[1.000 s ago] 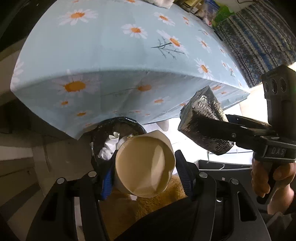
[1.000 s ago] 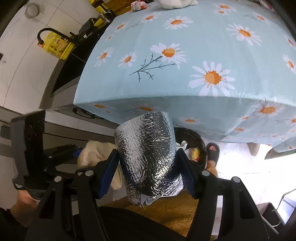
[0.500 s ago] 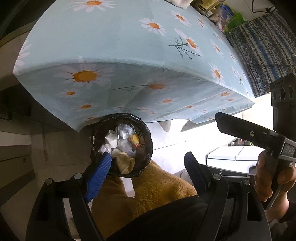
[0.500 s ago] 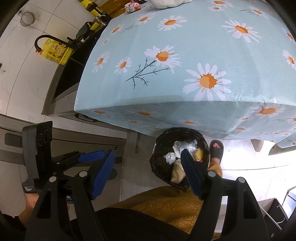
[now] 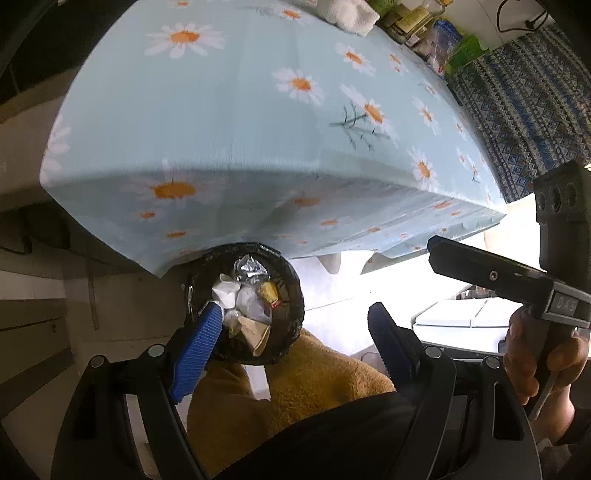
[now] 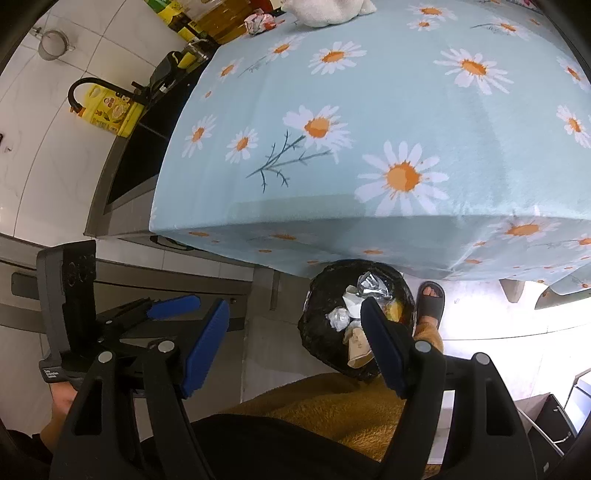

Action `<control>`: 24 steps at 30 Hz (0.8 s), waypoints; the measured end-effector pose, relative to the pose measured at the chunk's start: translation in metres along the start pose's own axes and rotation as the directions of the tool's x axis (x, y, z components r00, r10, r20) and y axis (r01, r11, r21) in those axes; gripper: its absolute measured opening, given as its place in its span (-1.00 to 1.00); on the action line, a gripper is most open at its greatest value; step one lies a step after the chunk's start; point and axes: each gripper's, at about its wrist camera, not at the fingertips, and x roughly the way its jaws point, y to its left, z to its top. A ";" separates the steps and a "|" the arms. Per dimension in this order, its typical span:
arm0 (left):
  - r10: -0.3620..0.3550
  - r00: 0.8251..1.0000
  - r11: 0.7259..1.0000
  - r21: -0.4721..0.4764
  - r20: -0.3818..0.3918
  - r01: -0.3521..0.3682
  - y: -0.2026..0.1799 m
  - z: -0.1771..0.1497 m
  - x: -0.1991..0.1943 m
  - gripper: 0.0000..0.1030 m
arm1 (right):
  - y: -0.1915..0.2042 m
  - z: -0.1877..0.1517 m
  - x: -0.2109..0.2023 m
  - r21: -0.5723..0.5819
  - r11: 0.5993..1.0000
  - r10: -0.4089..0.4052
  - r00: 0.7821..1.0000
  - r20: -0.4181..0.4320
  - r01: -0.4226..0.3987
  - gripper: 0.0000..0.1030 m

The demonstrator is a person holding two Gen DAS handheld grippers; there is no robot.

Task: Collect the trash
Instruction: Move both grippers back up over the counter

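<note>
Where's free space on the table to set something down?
The tablecloth is bare across its near half, from the front edge back past the daisies. Clutter sits only at the far edge: white cloth, crumpled wrapper, bottles.

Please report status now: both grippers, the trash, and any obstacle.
Left gripper open, empty. Right gripper open, empty. Trash lies in the black bin by the table edge; crumpled wrapper remains on the table. Nothing in the way.
</note>
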 end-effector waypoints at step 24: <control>0.007 0.970 1.000 0.008 0.244 -0.009 -0.028 0.076 -0.060 0.53 | 0.012 0.100 -0.051 -0.199 0.976 -0.048 0.983 0.179 0.084 0.52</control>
